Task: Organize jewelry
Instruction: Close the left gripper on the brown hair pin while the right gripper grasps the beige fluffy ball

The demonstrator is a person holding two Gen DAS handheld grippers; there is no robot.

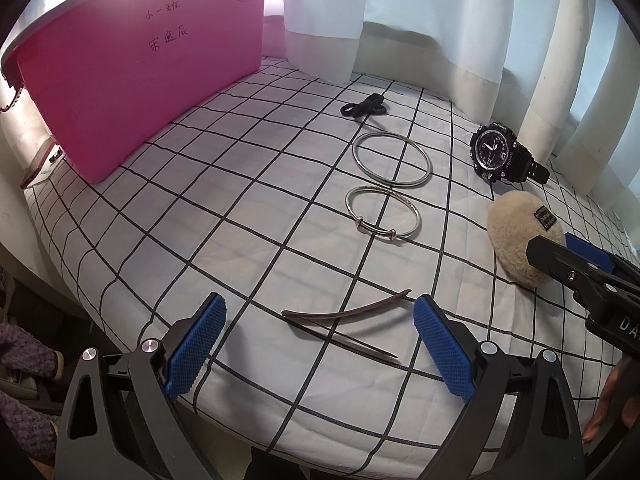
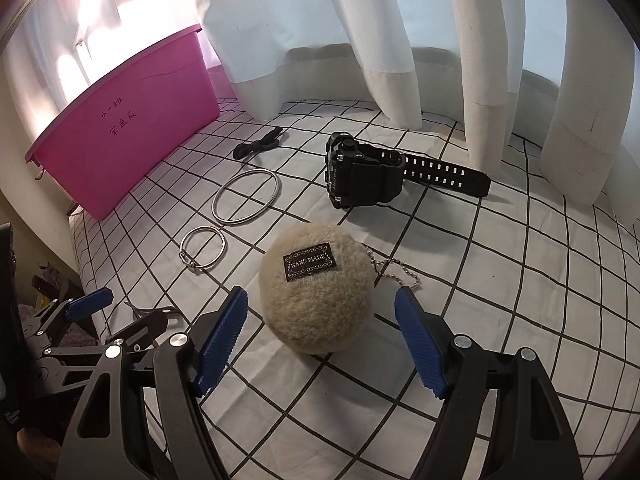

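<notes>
On the bed point(image 1: 160, 216), covered by a white sheet with a black grid, lay two silver metal bangles: the larger plain bangle point(image 1: 392, 160) and the smaller bangle with sliding knots point(image 1: 383, 211), just beside each other near the middle. One black knotted hair tie point(image 1: 365, 107) lay beyond them towards the far edge, and one chunky black digital wristwatch point(image 1: 502, 154) rested on its side towards the far right, near the pale curtains point(image 1: 440, 20). One round beige fuzzy pouch point(image 2: 316, 292) with a ball chain point(image 2: 394, 270) sat near the front; its black label read "HAND MADE". Two slim dark curved hair sticks point(image 1: 344, 324) lay crossed at the near edge. One pink plastic storage bin point(image 1: 132, 80) stood at the far left corner, with handwritten characters on its side; its inside was hidden. The left gripper point(image 1: 320, 344) hovered with fingers point(image 1: 196, 348) spread to either side of the hair sticks, not touching them. The right gripper point(image 2: 320, 344) had its fingers point(image 2: 220, 340) spread around the pouch, apart from it.
</notes>
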